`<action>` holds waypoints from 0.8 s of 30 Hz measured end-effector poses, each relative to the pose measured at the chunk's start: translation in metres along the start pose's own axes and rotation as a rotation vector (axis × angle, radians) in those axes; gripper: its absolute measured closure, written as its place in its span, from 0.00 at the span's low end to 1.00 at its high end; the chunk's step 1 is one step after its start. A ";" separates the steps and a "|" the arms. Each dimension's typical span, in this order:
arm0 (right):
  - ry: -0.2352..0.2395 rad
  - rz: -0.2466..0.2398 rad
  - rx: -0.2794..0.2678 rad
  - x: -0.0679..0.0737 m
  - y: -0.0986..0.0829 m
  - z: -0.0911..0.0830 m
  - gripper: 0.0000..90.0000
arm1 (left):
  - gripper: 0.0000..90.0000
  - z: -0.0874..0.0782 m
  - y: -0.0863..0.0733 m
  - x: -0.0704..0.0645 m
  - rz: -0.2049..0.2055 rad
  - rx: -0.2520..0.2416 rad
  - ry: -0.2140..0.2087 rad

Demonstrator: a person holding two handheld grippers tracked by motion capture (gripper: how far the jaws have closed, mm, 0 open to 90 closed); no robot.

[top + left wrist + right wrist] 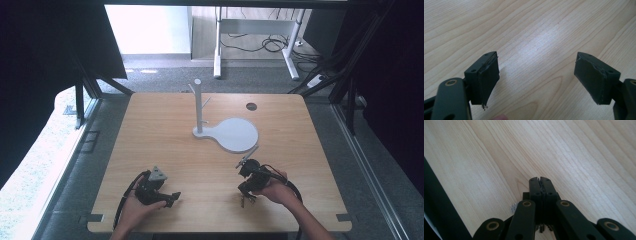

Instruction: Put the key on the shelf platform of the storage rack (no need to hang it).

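1. Two grippers sit low over the near half of the wooden table (165, 150), one in each of the person's hands, well apart from each other.
2. Left gripper (172, 197): near-left part of the table, jaws pointing right across the board, grey three-cornered plate on top. Left hand (135, 210) wraps it from the near edge.
3. Left gripper view (536, 75): jaws spread wide, released, nothing between the pads, just bare wood grain under the gap. Left pad looks frayed at its lower tip.
4. Right gripper (246, 197): near-right part of the table, body tilted, jaws aimed down toward the near edge. Right hand (275, 192) holds it, cable looping off to the right.
5. Right gripper view (540, 180): jaws clenched together, pads touching, nothing pinched between them. Tips hang just above the wood; dark table edge runs along the left of that view.
6. Nearest thing: white stand (225, 132), mid-table, beyond both grippers. Round flat base lies on the table, upright post with short pegs rises at the base's left end. Nothing hangs on the pegs.
7. Right gripper is near the base's near rim but apart from it; left gripper is farther off.
8. Small dark round hole (251, 106) in the tabletop, beyond the stand, to its right.
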State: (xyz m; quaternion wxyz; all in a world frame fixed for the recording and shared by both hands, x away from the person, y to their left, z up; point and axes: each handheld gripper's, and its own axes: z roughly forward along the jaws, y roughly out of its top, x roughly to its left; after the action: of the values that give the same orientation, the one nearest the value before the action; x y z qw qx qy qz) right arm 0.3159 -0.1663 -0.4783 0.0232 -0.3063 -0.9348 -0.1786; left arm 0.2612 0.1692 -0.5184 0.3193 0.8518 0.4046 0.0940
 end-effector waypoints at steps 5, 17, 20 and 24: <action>-0.016 -0.002 -0.012 -0.001 0.001 -0.011 0.99 | 0.23 -0.001 0.000 0.000 -0.004 -0.003 -0.001; -0.061 -0.045 -0.029 0.001 0.007 -0.041 0.99 | 0.23 -0.002 0.000 0.001 -0.003 -0.004 0.000; -0.065 -0.052 -0.024 0.001 0.010 -0.045 0.99 | 0.23 -0.001 0.000 0.000 -0.003 -0.007 0.000; -0.070 -0.055 -0.024 -0.001 0.014 -0.049 0.99 | 0.23 -0.002 0.000 0.001 -0.005 -0.006 0.001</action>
State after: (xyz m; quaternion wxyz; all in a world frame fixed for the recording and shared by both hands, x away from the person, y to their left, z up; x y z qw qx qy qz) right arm 0.3214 -0.1734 -0.4284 -0.0183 -0.2868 -0.9408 -0.1795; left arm 0.2611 0.1708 -0.5168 0.3221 0.8496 0.4066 0.0950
